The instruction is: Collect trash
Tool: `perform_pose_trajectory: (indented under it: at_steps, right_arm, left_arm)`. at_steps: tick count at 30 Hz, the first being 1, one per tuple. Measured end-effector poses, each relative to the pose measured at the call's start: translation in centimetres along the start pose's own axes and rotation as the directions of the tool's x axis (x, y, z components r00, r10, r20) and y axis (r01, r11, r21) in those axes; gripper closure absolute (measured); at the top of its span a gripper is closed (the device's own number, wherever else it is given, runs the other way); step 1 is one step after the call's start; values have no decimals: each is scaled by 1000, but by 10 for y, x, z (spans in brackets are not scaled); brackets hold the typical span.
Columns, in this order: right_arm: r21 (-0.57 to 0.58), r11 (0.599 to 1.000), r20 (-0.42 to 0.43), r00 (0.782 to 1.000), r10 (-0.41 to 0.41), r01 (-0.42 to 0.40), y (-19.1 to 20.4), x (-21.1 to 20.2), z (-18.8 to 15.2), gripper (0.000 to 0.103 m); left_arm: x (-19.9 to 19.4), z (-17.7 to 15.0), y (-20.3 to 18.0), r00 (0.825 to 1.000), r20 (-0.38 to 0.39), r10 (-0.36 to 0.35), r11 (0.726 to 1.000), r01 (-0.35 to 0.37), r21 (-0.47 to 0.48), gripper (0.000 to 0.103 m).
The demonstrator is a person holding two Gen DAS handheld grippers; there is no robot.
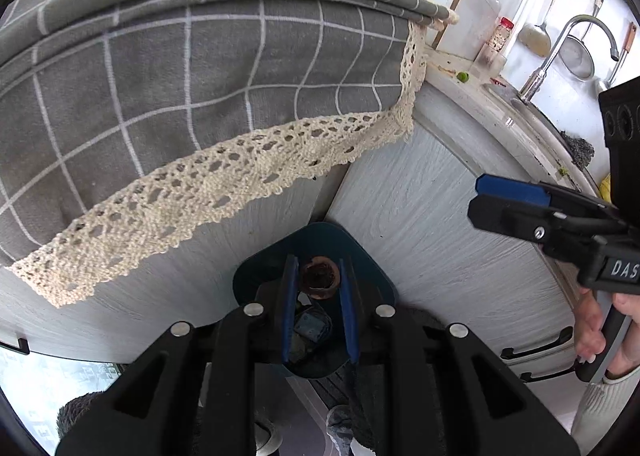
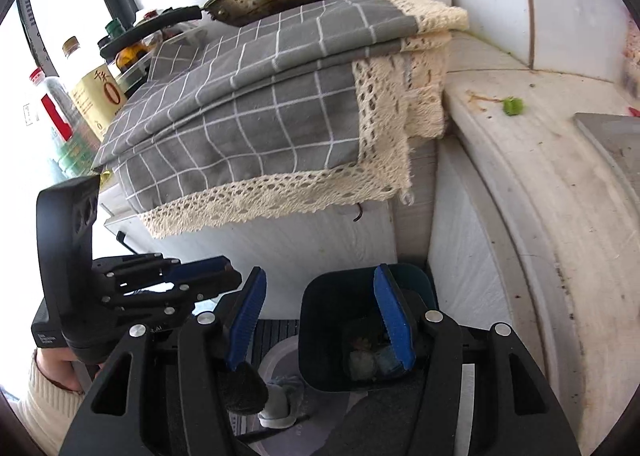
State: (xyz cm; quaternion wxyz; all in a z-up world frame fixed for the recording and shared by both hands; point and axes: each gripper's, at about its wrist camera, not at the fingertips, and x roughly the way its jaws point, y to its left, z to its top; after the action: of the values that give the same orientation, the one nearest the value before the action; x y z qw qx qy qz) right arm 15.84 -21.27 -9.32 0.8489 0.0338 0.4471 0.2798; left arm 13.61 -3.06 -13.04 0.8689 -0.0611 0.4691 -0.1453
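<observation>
The dark bin (image 2: 320,336) on the floor below the checked cloth (image 2: 260,95) is the landmark; its contents are a dim jumble, hard to make out. Above its mouth the left tongs (image 1: 319,296) pinch a brown hollow husk (image 1: 320,278). The right tongs (image 2: 320,320) stand spread and empty over the bin. "DAS", cut off, shows on the right tool; an oil bottle (image 2: 100,95) bears a large "0".
</observation>
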Motion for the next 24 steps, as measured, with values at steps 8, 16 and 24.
perform_pose_trajectory:
  at_steps: [8,16,24]
  right_arm:
    - [3,1000,33,999,5,-5,-3,-8,4,46]
    - [11,1000,36,999,3,-4,-4,-11,2,46]
    - [-21,999,60,998,-24,25,7,-24,3,39]
  left_arm:
    - [18,10,-11,1000,9,-16,1000,16,4,42]
    - [22,7,-16,999,0,-32,999,32,20,40]
    - [-9,3,-22,997,73,-12,996,6,90,14]
